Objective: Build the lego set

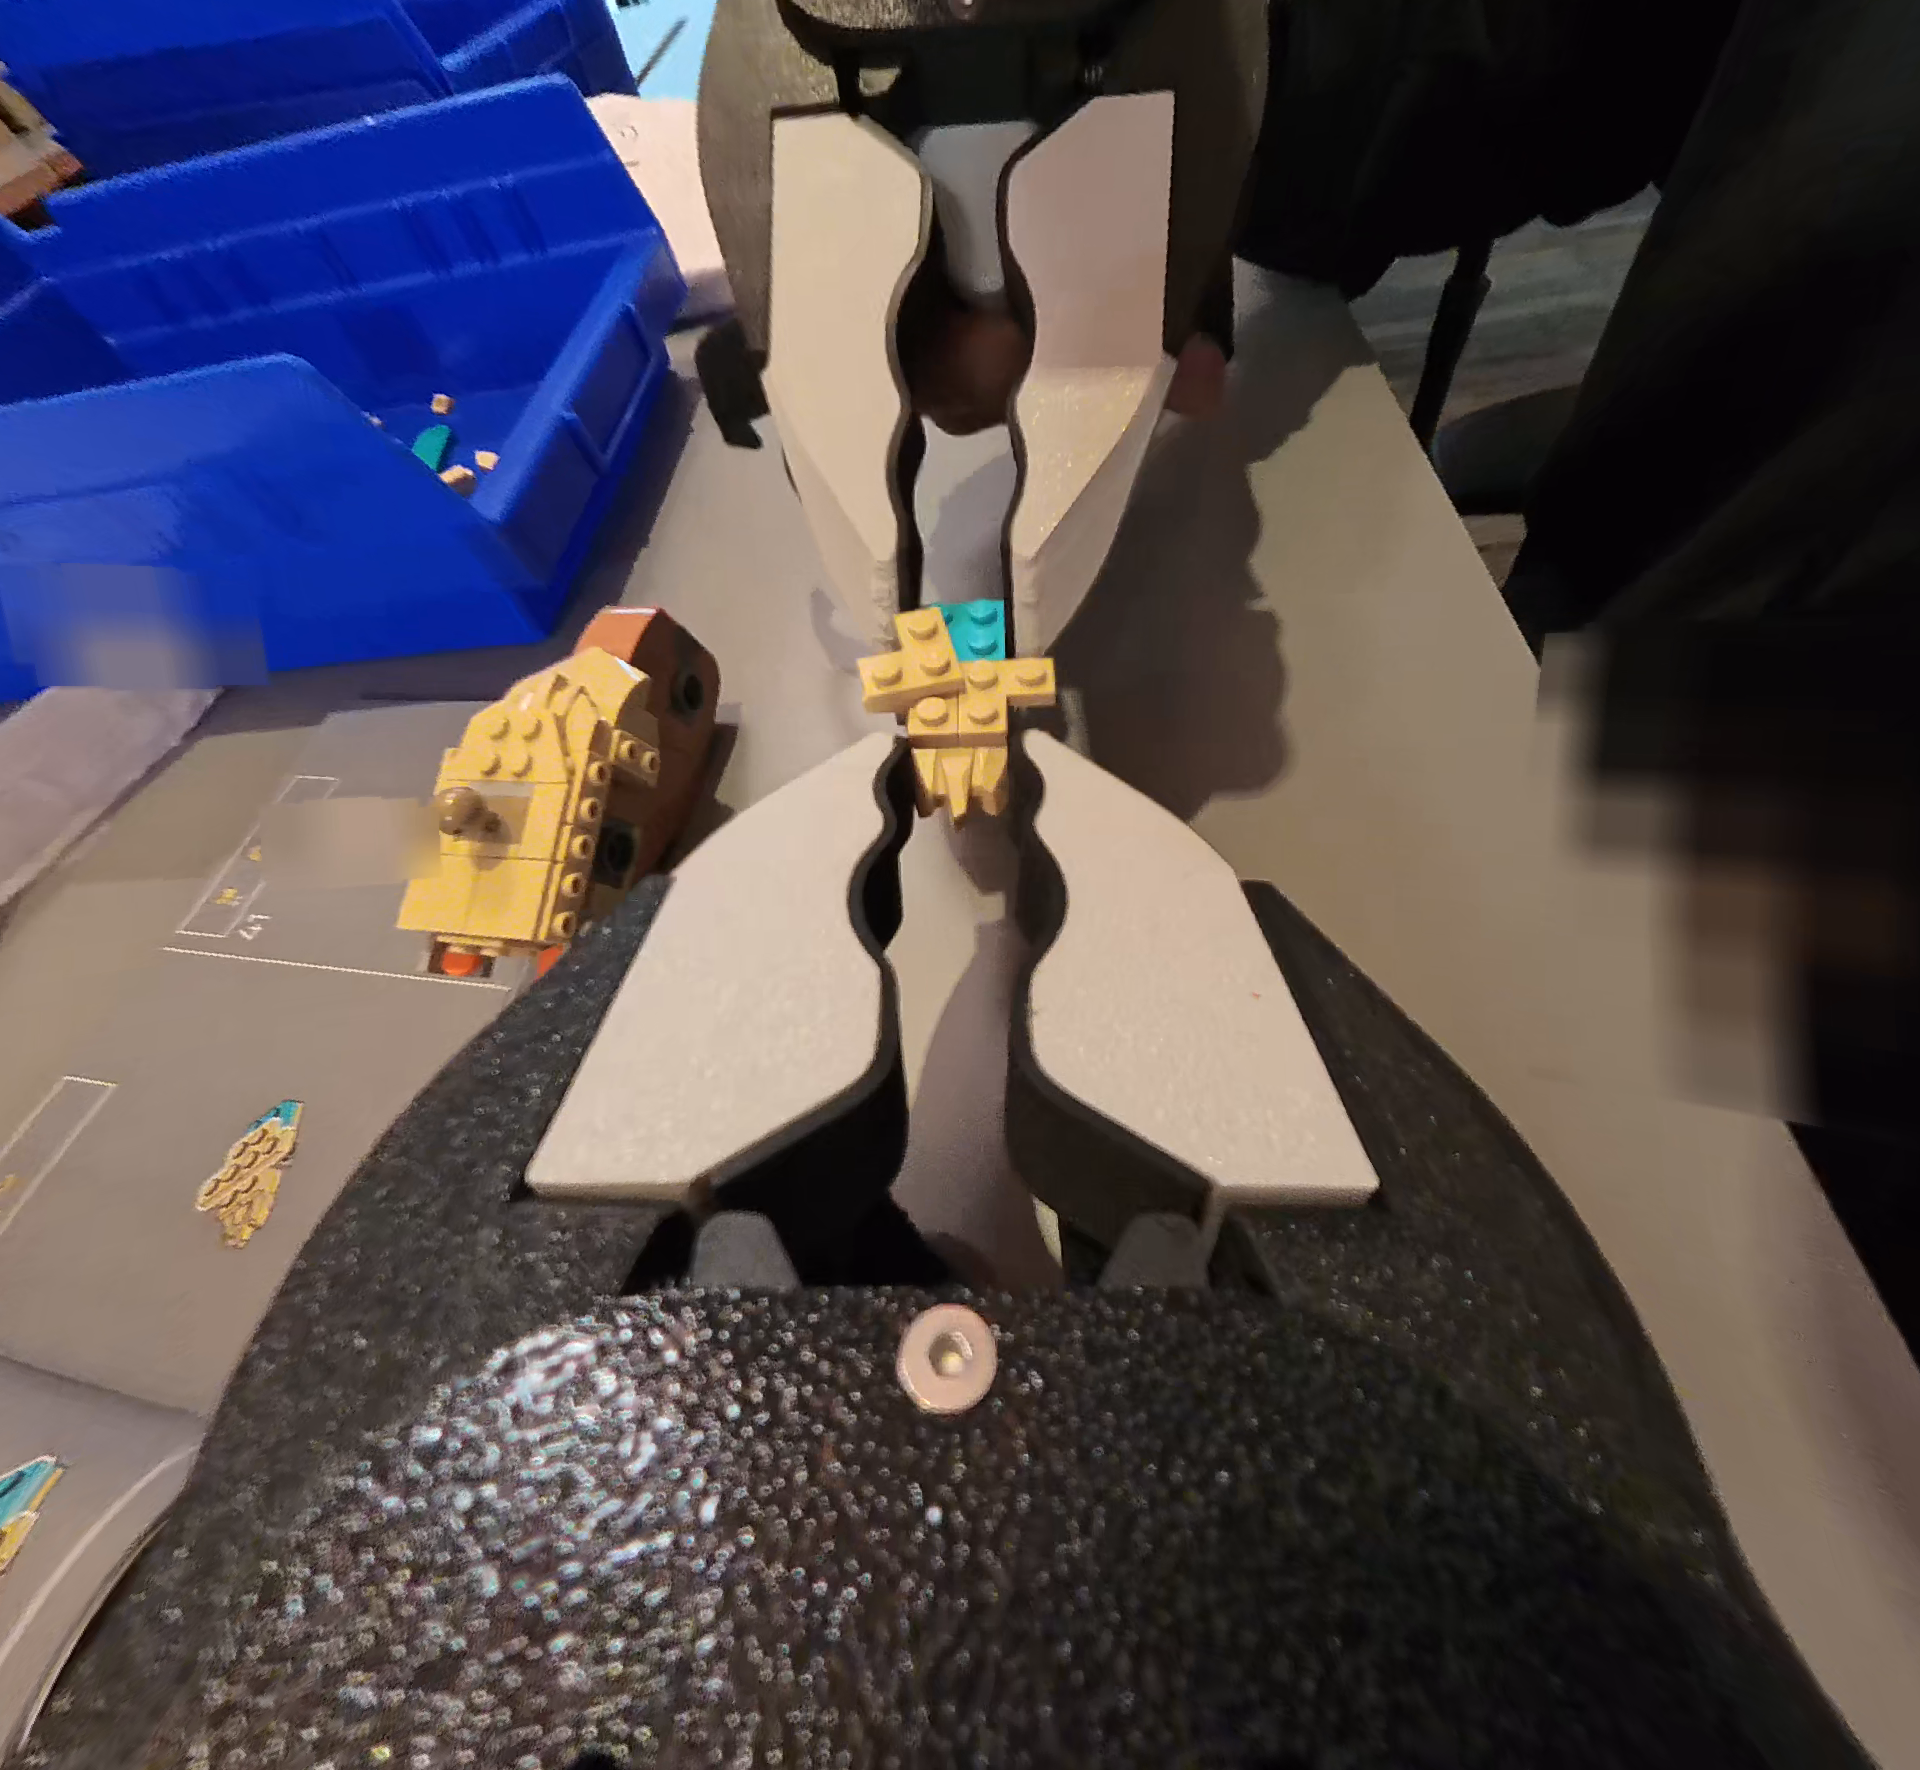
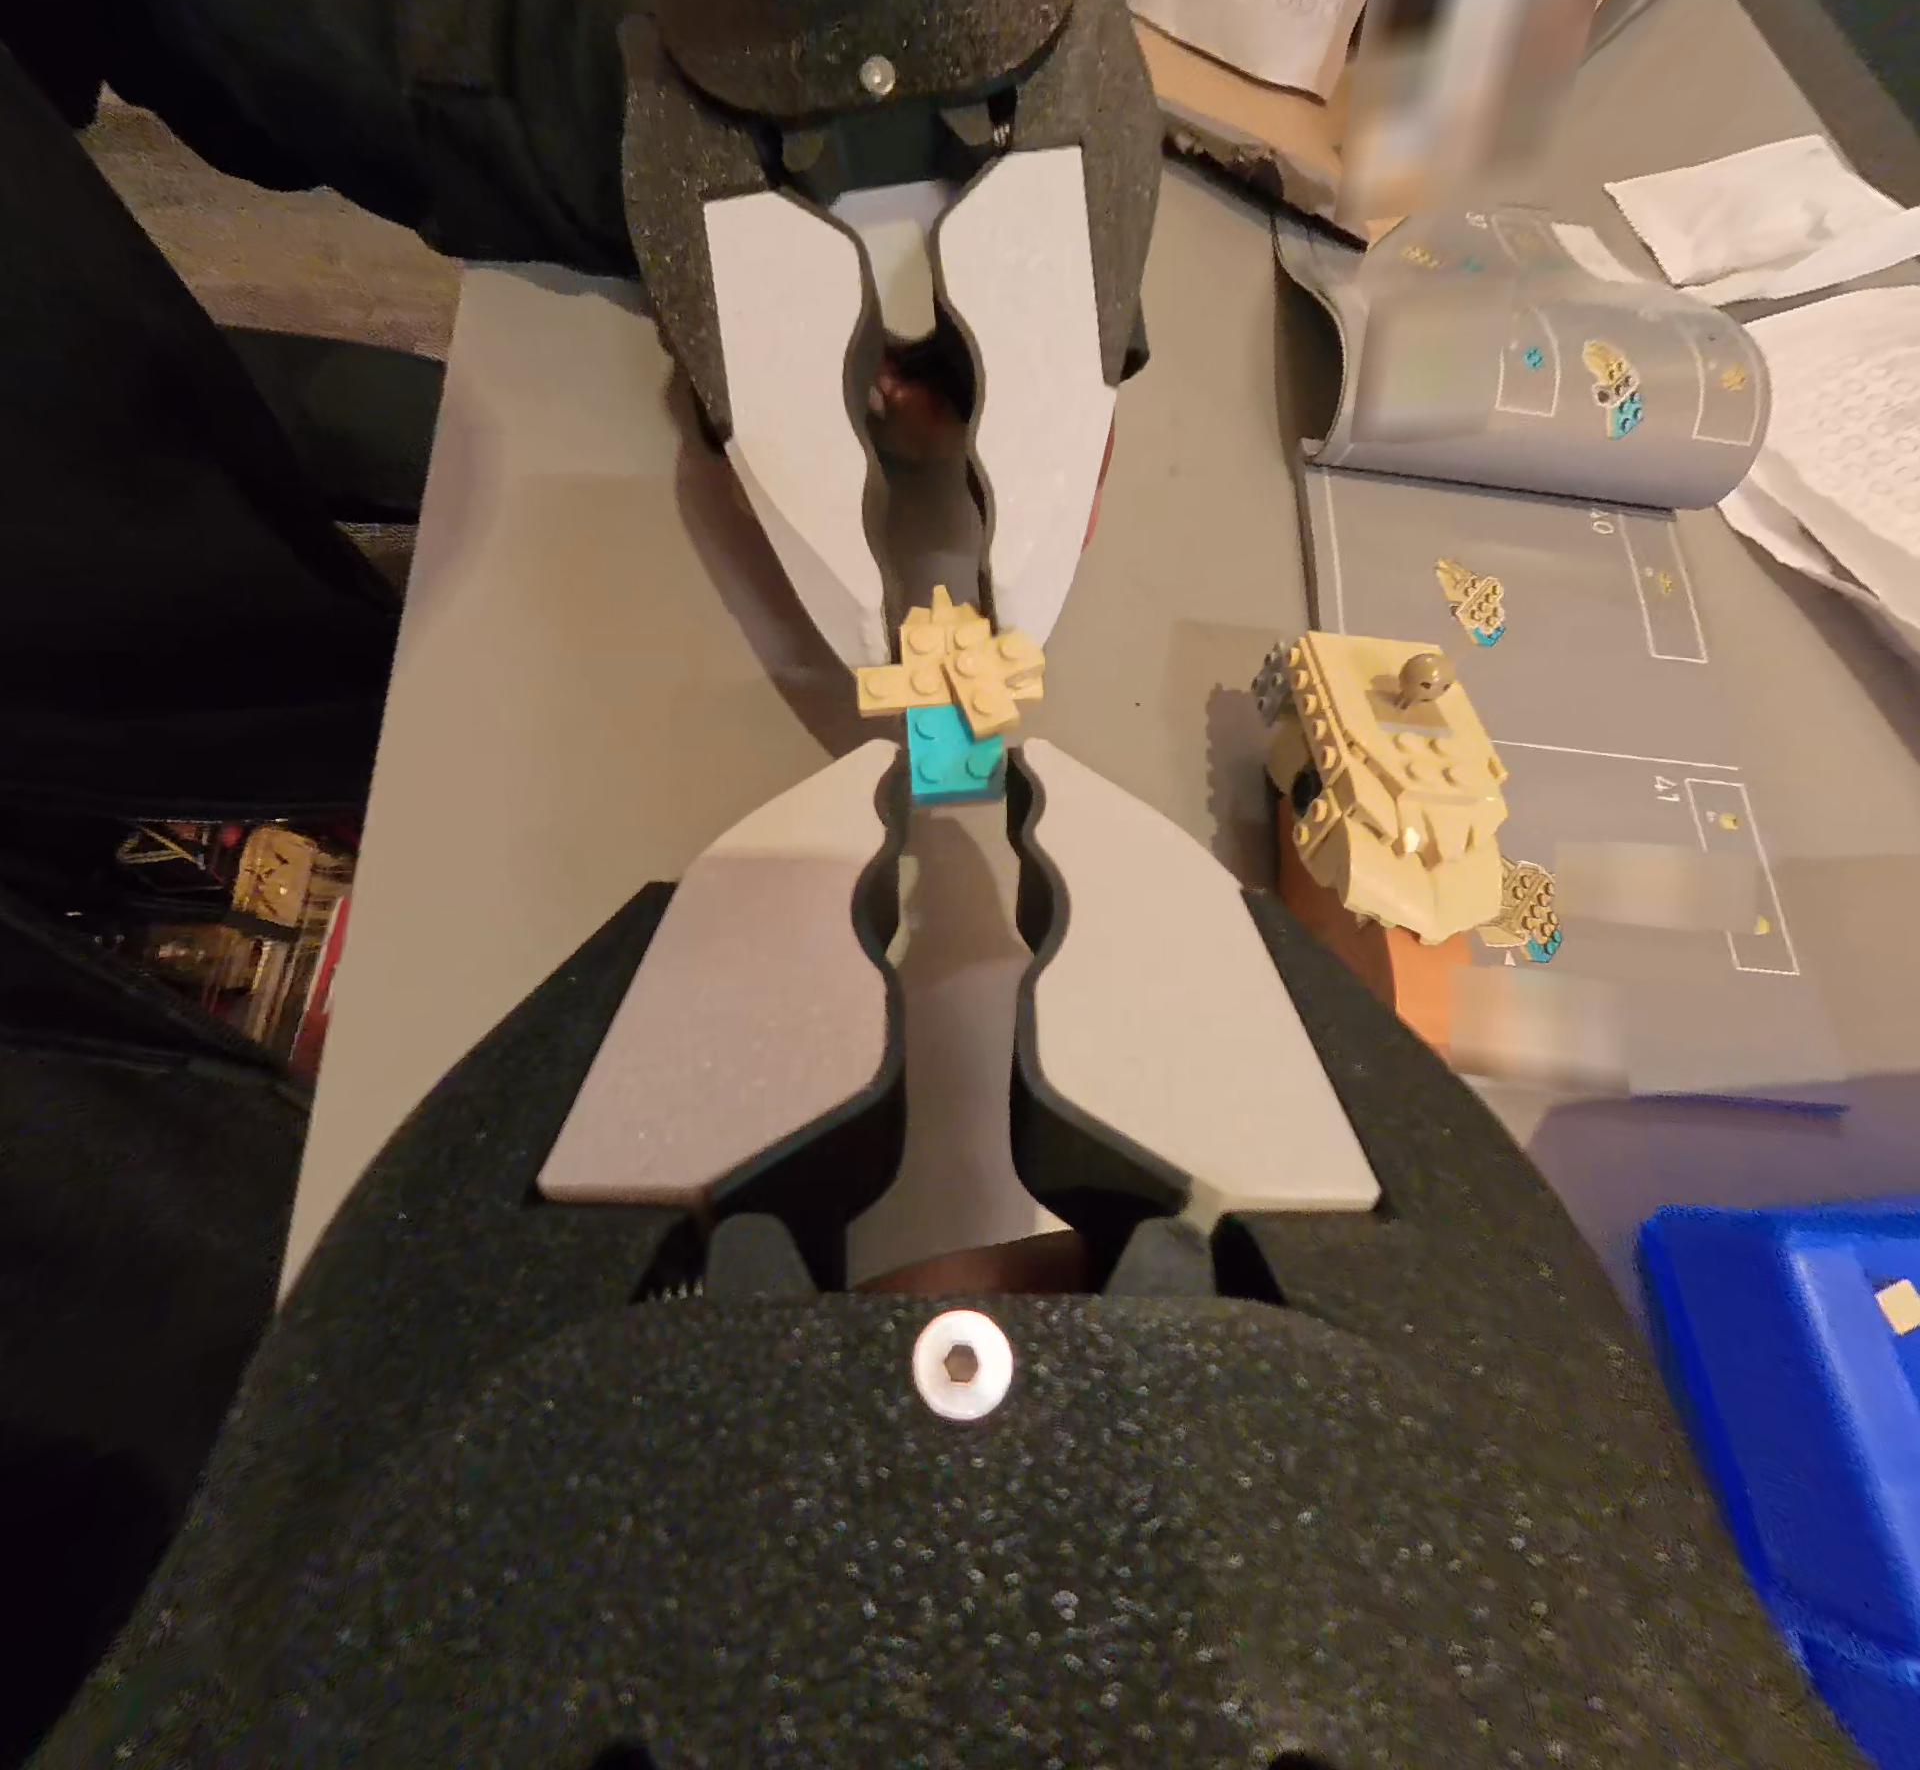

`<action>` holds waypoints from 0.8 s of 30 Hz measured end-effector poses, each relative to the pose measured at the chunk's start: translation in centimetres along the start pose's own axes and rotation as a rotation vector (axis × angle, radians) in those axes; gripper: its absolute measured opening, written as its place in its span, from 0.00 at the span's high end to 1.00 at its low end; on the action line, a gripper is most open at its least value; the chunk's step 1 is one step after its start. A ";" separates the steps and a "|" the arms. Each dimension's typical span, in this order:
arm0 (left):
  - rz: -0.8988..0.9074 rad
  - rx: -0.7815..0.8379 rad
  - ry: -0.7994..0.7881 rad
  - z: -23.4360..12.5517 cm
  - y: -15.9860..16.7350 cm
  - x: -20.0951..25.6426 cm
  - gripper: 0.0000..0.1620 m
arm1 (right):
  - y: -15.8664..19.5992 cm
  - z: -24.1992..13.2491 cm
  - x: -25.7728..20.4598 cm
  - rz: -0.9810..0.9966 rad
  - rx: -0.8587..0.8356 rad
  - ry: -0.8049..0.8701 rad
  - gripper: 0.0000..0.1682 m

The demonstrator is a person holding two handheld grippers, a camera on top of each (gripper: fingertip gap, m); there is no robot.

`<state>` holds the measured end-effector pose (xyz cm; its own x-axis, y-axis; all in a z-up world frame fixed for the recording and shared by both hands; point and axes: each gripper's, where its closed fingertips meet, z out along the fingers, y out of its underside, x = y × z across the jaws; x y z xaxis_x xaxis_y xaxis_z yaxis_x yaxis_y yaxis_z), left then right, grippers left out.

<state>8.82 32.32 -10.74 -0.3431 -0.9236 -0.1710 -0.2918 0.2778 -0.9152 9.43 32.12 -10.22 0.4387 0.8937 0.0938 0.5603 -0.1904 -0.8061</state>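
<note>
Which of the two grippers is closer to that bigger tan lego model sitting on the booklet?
Left, slightly, as far as I can judge. The tan model sits just beside the left gripper; the right gripper faces it from farther across, both pinching the small piece.

I am looking at dim, warm light on the table (image 1: 1351,785). Dark shadows are lying under the grippers. Light is shining off the left gripper's (image 1: 958,764) bumpy black body. The edges are bending and going blurry.
</note>
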 end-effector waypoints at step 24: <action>0.013 0.004 0.067 0.2 -0.1 1.2 0.90 | -2.0 -0.3 -1.5 -0.199 0.087 -0.402 0.77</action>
<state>8.61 31.15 -10.87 -0.4059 -0.9002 -0.1579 -0.2837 0.2883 -0.9145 7.92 31.03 -8.57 0.0112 0.9994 0.0313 0.5375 0.0204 -0.8430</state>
